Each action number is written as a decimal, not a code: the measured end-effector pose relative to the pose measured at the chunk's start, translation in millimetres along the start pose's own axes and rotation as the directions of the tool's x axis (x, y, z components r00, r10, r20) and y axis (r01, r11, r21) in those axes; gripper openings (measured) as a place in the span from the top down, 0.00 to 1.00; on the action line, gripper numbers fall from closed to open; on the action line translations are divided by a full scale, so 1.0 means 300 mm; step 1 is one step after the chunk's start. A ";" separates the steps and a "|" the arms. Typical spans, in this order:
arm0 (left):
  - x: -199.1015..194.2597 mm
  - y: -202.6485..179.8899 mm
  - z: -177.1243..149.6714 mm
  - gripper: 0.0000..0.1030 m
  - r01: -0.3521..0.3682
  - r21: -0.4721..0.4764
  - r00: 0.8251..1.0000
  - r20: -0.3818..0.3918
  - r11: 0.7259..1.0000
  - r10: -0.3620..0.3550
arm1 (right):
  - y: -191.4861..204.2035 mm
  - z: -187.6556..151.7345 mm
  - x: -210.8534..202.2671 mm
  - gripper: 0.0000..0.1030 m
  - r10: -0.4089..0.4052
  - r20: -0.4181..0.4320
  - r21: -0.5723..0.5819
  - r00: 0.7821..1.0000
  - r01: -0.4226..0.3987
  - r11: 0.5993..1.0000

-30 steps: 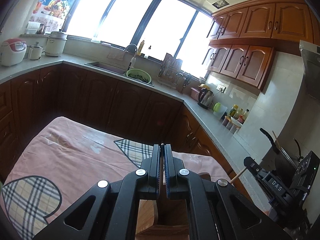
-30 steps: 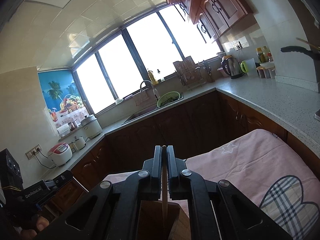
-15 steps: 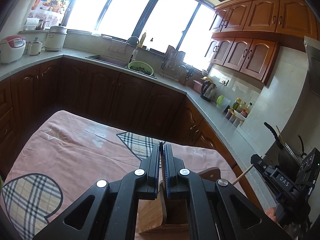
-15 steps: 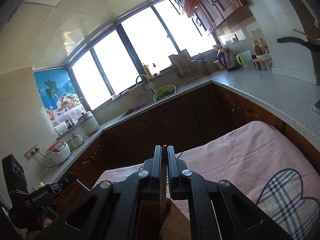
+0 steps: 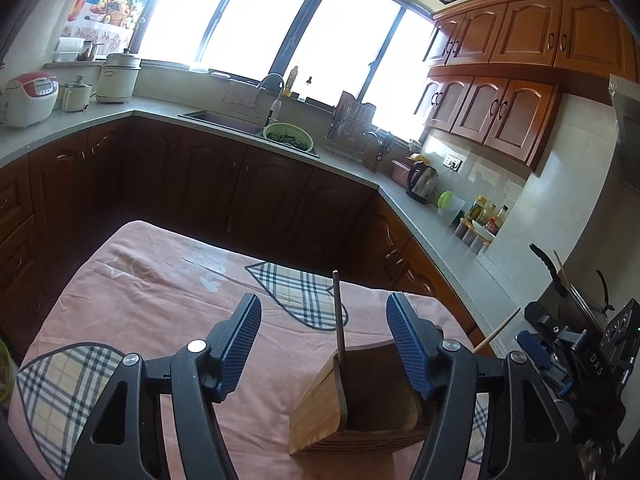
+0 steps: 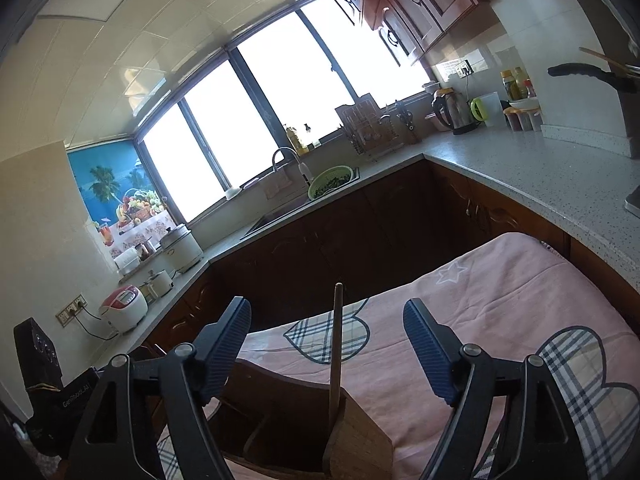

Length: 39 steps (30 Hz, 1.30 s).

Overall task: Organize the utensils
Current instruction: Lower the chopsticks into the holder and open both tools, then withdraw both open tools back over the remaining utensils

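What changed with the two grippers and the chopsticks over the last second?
Both grippers let go: the left gripper and right gripper, each shut on a chopstick before, now stand open. Each chopstick stands free in the wooden holder. The holder and pink cloth stayed put.

A tall wooden utensil box (image 5: 360, 400) stands on the pink cloth-covered table (image 5: 160, 300), at its 5 o'clock corner. A thin brown chopstick (image 5: 339, 320) stands inside, seemingly leaning against the box's 9 o'clock wall.
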State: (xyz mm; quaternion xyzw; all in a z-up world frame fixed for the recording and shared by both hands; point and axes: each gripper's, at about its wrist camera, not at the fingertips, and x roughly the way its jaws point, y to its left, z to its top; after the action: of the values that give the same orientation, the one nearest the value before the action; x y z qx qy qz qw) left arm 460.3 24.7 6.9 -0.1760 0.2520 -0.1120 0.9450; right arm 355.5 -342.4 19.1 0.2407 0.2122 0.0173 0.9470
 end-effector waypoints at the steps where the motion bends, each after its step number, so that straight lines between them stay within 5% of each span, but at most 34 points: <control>1: -0.017 0.003 -0.006 0.22 -0.005 -0.002 1.000 -0.005 1.000 0.005 | -0.004 -0.002 -0.014 0.11 0.013 0.001 0.012 1.000 -0.013 1.000; 5: -0.109 0.011 -0.033 0.14 -0.014 0.003 1.000 0.006 1.000 0.014 | -0.009 -0.018 -0.086 0.10 0.018 0.003 0.029 1.000 -0.018 0.999; 18: -0.466 0.063 -0.168 0.14 -0.010 -0.008 1.000 -0.027 1.000 0.010 | 0.005 -0.111 -0.391 0.10 0.032 -0.018 0.022 0.999 -0.031 0.999; 26: -0.654 0.098 -0.276 0.14 -0.040 -0.049 0.996 -0.076 0.998 0.036 | -0.014 -0.203 -0.585 0.10 -0.035 -0.030 -0.027 0.999 0.034 0.999; 39: -0.743 0.120 -0.406 0.14 -0.115 -0.053 0.975 -0.195 0.992 0.103 | -0.106 -0.387 -0.770 0.10 -0.154 -0.081 -0.005 0.985 0.154 0.988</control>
State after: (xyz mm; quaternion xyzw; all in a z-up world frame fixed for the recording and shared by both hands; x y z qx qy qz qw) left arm 213.0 91.0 -8.7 -0.1807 0.3547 -0.0683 0.9148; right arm 95.6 -349.8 3.1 0.2232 0.2683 -0.0465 0.9360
